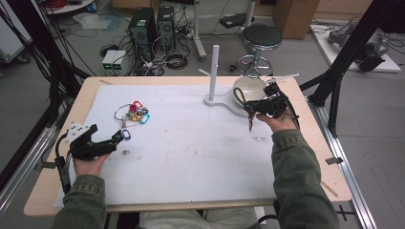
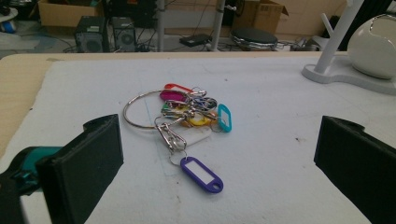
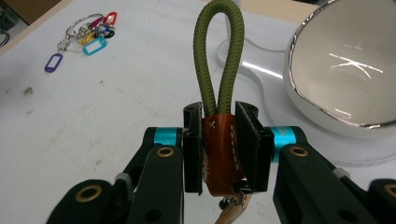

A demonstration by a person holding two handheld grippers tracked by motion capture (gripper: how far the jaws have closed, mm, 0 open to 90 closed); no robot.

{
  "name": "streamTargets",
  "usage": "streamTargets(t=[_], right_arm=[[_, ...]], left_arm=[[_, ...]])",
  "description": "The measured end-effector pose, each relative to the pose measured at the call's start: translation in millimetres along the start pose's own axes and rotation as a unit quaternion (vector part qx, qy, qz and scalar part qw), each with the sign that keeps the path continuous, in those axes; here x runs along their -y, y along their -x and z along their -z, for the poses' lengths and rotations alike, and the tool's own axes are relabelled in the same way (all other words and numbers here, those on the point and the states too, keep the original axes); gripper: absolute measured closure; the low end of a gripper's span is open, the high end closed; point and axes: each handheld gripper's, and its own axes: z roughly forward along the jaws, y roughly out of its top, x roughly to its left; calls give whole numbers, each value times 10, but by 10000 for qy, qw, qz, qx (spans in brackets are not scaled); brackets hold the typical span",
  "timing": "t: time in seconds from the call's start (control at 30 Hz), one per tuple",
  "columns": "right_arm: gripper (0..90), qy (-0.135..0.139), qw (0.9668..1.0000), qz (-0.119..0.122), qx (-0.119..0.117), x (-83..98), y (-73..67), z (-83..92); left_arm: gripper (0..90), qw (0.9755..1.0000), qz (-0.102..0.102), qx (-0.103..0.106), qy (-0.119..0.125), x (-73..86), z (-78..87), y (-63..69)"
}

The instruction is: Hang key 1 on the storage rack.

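Observation:
My right gripper [image 3: 219,140] is shut on the brown leather sleeve of a key strap [image 3: 218,70], whose olive cord loop sticks up past the jaws. In the high view this gripper [image 1: 254,108] hovers just in front of the white bowl [image 1: 248,87], with the strap's end dangling below it. My left gripper [image 2: 219,144] stands wide open, low over the mat, with nothing between its fingers. Just ahead of it lies a key bunch [image 2: 187,109] on a big metal ring with coloured tags, a purple tag [image 2: 201,173] nearest. In the high view the left gripper [image 1: 106,134] sits at the mat's left.
A white stand [image 1: 214,71] with an upright pole and side pegs rises at the back centre, its base beside the bowl [image 3: 345,70]. A white mat [image 1: 191,152] covers most of the wooden table. The key bunch [image 1: 133,113] lies at its left rear.

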Motion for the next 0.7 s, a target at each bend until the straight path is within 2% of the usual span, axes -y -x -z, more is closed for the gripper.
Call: streamTargets(t=[0.1,0.33,0.5,0.7], right_arm=[[731,6,10000,-14,-12,-80,-29,-22],[729,34,9999,117,27,-282,-70,-57],[727,101,9999,-7,-39,-361,-49,-76],[727,133,9999,-19,0,-426,-43,-105]], left_arm=[[17,10000,-12,6,2,0,1,-2],[17,10000,14,34,19,1,-17,-9],[17,10000,33,47,20,-1,-28,-14],[17,10000,38,80,7,-2,-48,-1]])
